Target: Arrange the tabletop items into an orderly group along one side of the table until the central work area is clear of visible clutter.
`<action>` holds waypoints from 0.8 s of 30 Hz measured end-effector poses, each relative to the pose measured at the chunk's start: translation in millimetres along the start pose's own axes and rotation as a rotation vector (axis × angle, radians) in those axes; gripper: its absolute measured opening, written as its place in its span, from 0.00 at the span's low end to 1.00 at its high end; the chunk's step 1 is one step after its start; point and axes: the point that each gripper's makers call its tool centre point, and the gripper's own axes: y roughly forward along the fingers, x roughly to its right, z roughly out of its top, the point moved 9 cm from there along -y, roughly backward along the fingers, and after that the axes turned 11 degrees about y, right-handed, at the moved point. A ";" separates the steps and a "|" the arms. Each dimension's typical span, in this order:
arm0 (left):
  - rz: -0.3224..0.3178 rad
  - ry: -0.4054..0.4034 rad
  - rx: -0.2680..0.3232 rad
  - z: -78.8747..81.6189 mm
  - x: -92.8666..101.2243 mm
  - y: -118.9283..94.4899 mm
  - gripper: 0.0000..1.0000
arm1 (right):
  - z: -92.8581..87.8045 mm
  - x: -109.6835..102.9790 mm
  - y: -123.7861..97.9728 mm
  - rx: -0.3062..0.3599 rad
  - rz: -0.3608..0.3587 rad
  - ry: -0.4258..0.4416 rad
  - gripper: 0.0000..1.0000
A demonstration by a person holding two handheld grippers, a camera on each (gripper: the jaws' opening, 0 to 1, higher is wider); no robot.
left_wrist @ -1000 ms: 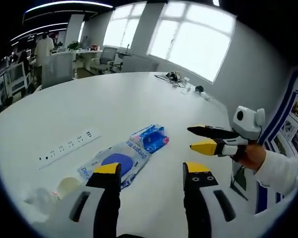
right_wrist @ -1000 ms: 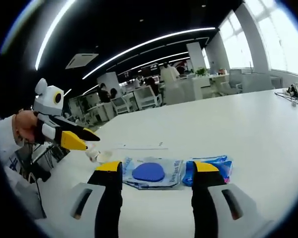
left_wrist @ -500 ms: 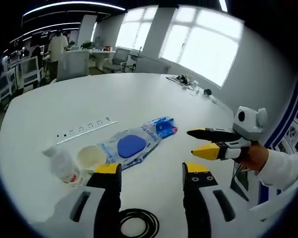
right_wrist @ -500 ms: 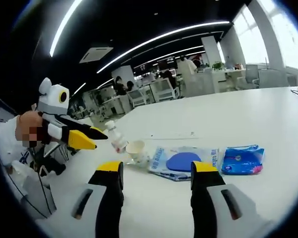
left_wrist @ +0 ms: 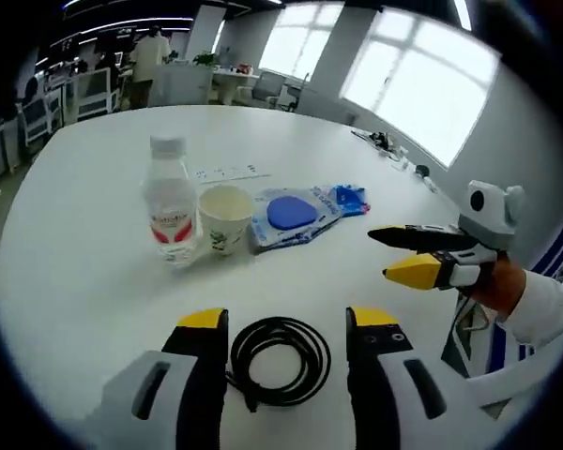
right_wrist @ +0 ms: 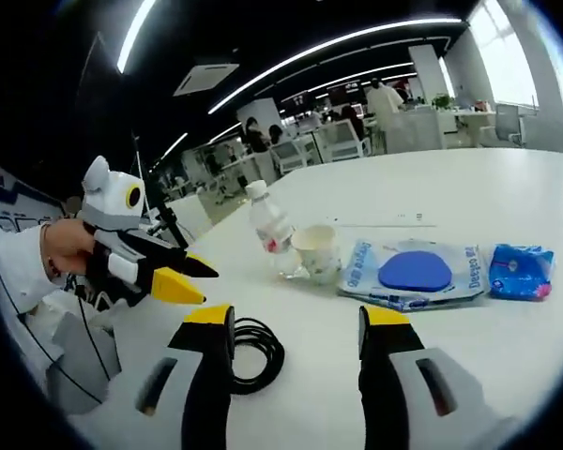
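- Above the white worktop [left_wrist: 75,272], the left tool [left_wrist: 286,323] hovers level, jaws spread, empty, a coiled black cable [left_wrist: 280,359] between them at 6 o'clock.
- Right tool [left_wrist: 405,255] at 3 o'clock, hand-held, points sideways, jaws parted, empty.
- Water bottle [left_wrist: 169,212], paper cup [left_wrist: 224,217] and blue packets [left_wrist: 296,216] sit clustered at 12 o'clock.

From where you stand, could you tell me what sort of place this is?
Most likely an open-plan office: a large white table stands in front of rows of desks with office chairs, under long ceiling strip lights, with big windows.
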 end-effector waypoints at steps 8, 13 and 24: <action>0.049 -0.050 -0.053 -40.4 -6.2 5.8 0.49 | -21.1 -6.7 23.5 -0.080 0.032 -0.004 0.51; 0.072 -0.077 -0.079 -58.1 -7.8 9.2 0.48 | -33.2 -7.6 35.1 -0.126 0.040 -0.010 0.50; 0.105 -0.121 -0.132 -83.0 -7.7 26.1 0.40 | -54.8 -6.1 54.7 -0.206 0.025 -0.043 0.45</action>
